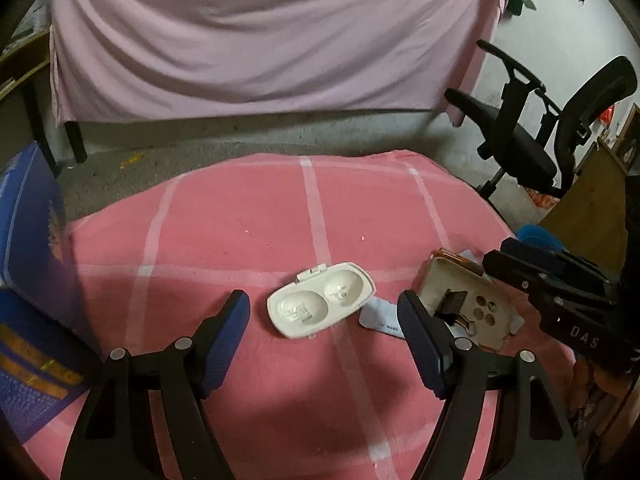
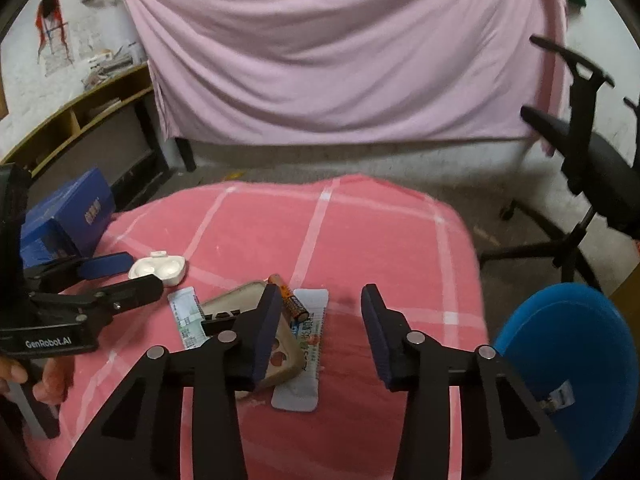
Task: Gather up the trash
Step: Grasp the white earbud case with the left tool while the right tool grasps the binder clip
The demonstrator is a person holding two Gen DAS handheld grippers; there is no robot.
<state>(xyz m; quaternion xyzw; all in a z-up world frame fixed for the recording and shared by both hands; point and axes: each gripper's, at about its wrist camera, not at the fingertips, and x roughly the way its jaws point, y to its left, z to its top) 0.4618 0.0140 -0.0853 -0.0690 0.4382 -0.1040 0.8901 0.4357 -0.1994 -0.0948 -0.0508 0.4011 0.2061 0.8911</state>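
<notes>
A white plastic twin-cup case (image 1: 322,300) lies open on the pink checked cloth (image 1: 240,220), just beyond and between the fingers of my left gripper (image 1: 324,322), which stands open and touches nothing. To its right lie a paper slip (image 1: 380,318) and a beige phone case (image 1: 468,304) with a black binder clip (image 1: 450,302) on it. My right gripper (image 2: 320,312) is open above a printed wrapper strip (image 2: 304,344) and an orange-black battery (image 2: 290,298); its left finger covers part of the phone case (image 2: 236,300). The white case (image 2: 160,268) sits by the left gripper (image 2: 132,276).
A blue box (image 2: 68,220) stands at the cloth's left edge. A blue round bin (image 2: 568,360) sits low on the right. A black office chair (image 1: 532,132) is beyond the table's right side, and a pink sheet (image 1: 260,40) hangs behind. A hand (image 2: 44,376) holds the left gripper.
</notes>
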